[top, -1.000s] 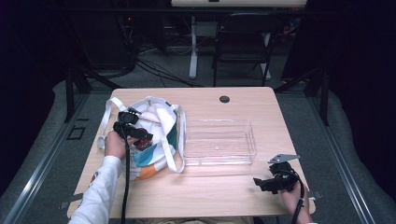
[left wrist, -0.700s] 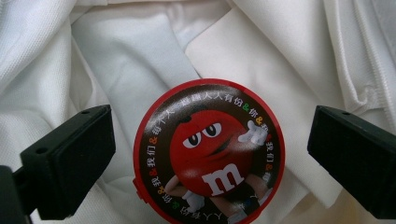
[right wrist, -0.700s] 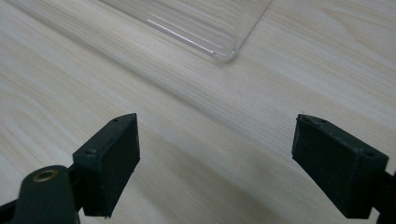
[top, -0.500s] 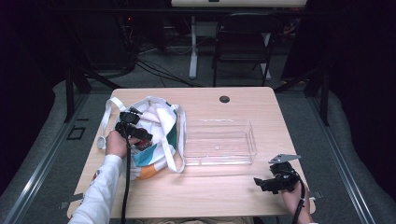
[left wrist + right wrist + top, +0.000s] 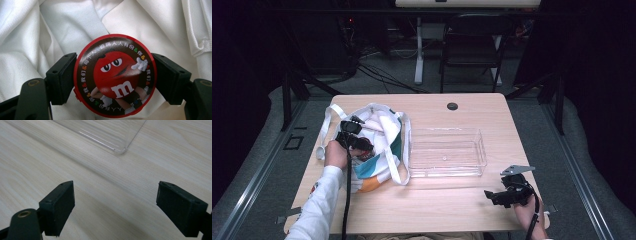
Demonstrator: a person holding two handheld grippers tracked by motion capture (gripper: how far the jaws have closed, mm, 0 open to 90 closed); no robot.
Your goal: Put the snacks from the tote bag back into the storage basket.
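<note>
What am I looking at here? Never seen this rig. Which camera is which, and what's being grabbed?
No robot arm: a person holds a two-jaw gripper in each hand at a wooden table. The high view looks down from above the person's side. The other two cameras ride on the grippers and look along their black jaws.

The left gripper reaches into a white tote bag; its jaws have just been closing and now clamp a round red M&M's tin lying on the white fabric. The right gripper rests open near the table's front edge, holding nothing. A clear plastic tray sits empty mid-table.
</note>
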